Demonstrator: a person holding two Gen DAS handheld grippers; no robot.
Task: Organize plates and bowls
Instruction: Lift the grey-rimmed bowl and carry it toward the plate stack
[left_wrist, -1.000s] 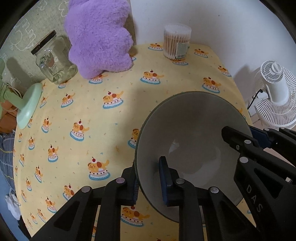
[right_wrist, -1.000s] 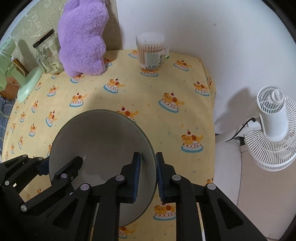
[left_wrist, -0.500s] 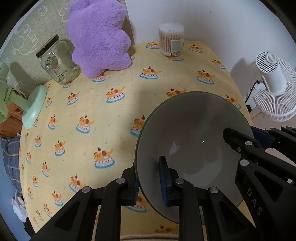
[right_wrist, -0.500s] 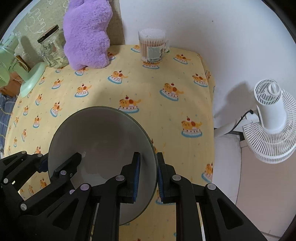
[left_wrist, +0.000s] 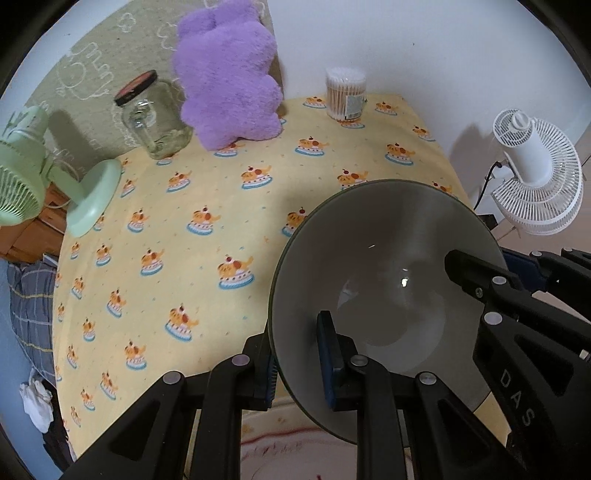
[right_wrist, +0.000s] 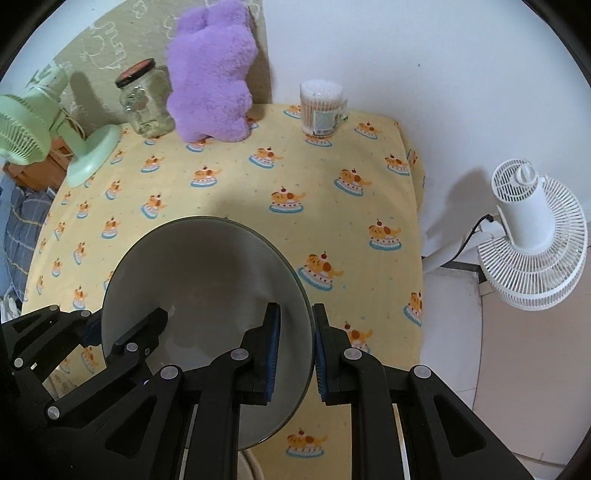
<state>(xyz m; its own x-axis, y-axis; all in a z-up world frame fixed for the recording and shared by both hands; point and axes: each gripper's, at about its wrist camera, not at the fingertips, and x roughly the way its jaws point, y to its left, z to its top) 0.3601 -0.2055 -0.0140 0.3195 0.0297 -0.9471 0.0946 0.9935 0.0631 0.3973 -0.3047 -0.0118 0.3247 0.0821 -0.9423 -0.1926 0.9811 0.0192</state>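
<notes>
Yellow tablecloth (left_wrist: 229, 206), empty grey bowl (left_wrist: 384, 258) pinched by left fingers (left_wrist: 327, 354) and right fingers (right_wrist: 272, 343), cotton-swab tub (left_wrist: 345, 94)

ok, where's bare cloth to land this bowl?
Open: the wide middle of the yellow tablecloth, ahead of the bowl. Crowded: the back edge, with green fan, glass jar, purple plush and cotton swab tub.

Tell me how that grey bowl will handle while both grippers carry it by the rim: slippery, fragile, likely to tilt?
The grey bowl looks glazed and glossy, so probably slippery in the pads. It seems rigid ceramic, likely breakable if dropped. The left gripper and right gripper pinch opposite rim edges only, so it could pivot between them if either side loosens.
</notes>
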